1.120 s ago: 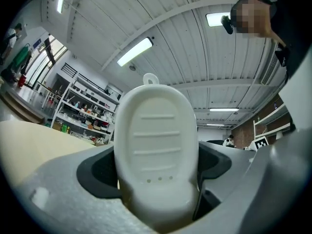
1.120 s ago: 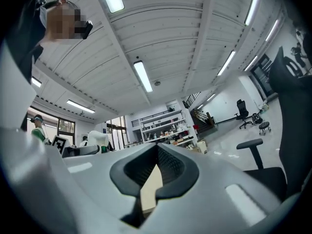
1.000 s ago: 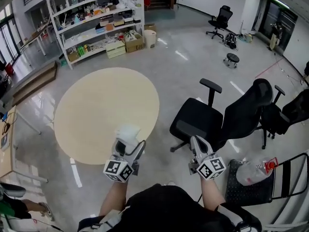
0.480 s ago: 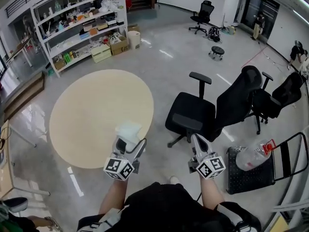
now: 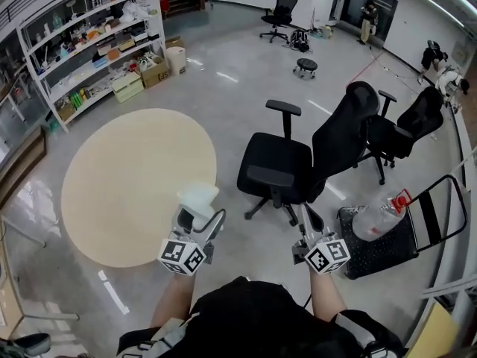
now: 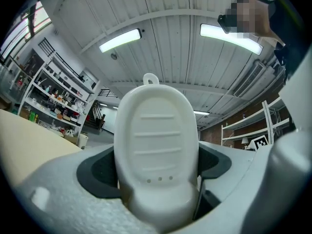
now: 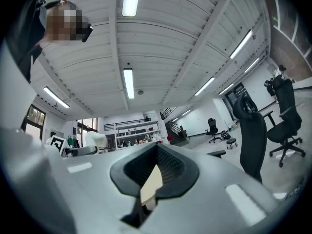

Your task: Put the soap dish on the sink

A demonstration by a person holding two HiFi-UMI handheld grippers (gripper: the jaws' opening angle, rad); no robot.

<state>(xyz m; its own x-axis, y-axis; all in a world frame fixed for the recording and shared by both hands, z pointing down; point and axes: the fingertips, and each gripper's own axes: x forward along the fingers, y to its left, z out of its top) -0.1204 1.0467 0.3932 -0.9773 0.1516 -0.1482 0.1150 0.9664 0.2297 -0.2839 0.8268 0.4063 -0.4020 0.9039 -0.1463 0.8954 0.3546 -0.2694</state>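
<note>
My left hand-held gripper (image 5: 195,221) pinched the white soap dish (image 5: 197,198) by its lower end, the dish standing upright between the jaws with its ribbed face (image 6: 156,145) toward that gripper's camera. I held it in the air over the near edge of the round beige tabletop (image 5: 119,177). My right hand-held gripper (image 5: 309,226) had its jaws pressed together on nothing, above the floor just beside a black office chair (image 5: 287,166).
</note>
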